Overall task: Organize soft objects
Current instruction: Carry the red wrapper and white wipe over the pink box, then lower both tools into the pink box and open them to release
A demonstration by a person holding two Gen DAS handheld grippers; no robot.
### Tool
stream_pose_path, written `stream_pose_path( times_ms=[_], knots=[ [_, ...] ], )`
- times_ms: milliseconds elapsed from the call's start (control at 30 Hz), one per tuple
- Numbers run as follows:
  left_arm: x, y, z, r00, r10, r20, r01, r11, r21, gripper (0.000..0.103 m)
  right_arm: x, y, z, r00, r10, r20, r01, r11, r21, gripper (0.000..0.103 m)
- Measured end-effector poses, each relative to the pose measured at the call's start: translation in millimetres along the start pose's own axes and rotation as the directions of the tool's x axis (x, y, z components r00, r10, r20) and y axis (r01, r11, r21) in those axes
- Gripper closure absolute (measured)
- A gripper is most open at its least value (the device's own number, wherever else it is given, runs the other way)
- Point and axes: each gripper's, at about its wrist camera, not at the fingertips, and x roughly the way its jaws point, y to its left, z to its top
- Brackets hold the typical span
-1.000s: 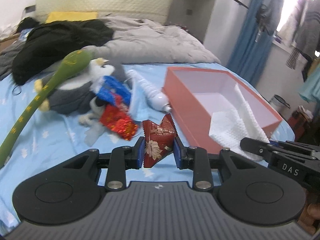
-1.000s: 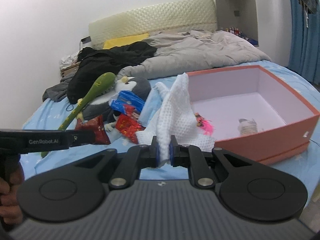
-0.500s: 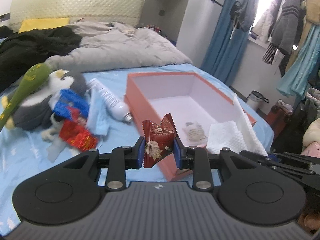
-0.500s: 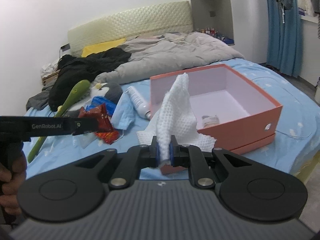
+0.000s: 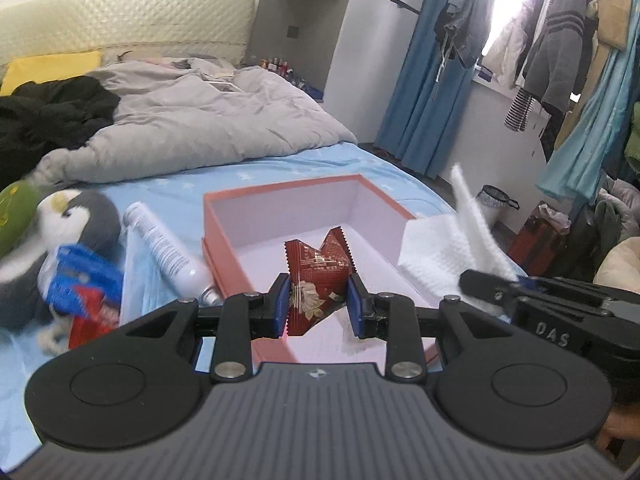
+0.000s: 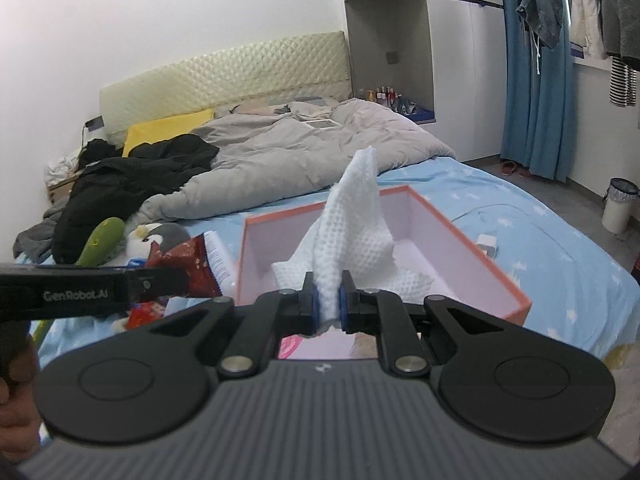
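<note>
Right now the left claw, clamped on a red snack packet, hangs over the near end of the pink box on the bed. The right claw pinches a white waffle cloth over the same box. Released together, the limp cloth could drape over the box's rim and slide out.

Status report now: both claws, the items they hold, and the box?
Left claw shut on red foil snack packet. Right claw shut on white waffle-weave cloth. Both over open orange cardboard box; nothing blocking.
</note>
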Motion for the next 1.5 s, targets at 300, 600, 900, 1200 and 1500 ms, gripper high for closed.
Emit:
stream_pose_path(
  times_ms=[300, 600, 900, 1200, 1500],
  knots=[
    [65.6, -5.0, 32.6, 0.993, -0.026, -0.113, 0.028, 1.0, 0.015, 0.068, 53.0, -34.7, 17.2, 0.99, -0.025, -0.138, 0.027, 1.0, 0.012, 0.088],
    [124.2, -8.0, 45.4, 0.963, -0.076, -0.257, 0.072, 0.997, -0.026, 0.068, 86.2, -68.2, 7.3, 0.963, -0.025, -0.27, 0.053, 0.994, 0.095, 0.088],
    [140.4, -9.8, 43.3, 0.959, -0.049, -0.278, 0.053, 0.999, 0.009, 0.054, 97.0, -74.5, -1.7, 0.948, -0.049, -0.315, 0.078, 0.994, 0.079, 0.071],
    [123.8, -3.6, 40.6, 0.972, -0.036, -0.23, 0.04, 0.999, 0.014, 0.048, 89.7, -76.8, -2.4, 0.951, -0.059, -0.303, 0.085, 0.994, 0.074, 0.047],
    [76.1, -8.8, 34.4, 0.993, -0.024, -0.12, 0.032, 0.997, 0.064, 0.048, 60.5, -64.2, -3.8, 0.976, -0.018, -0.216, 0.035, 0.996, 0.078, 0.047]
  ],
)
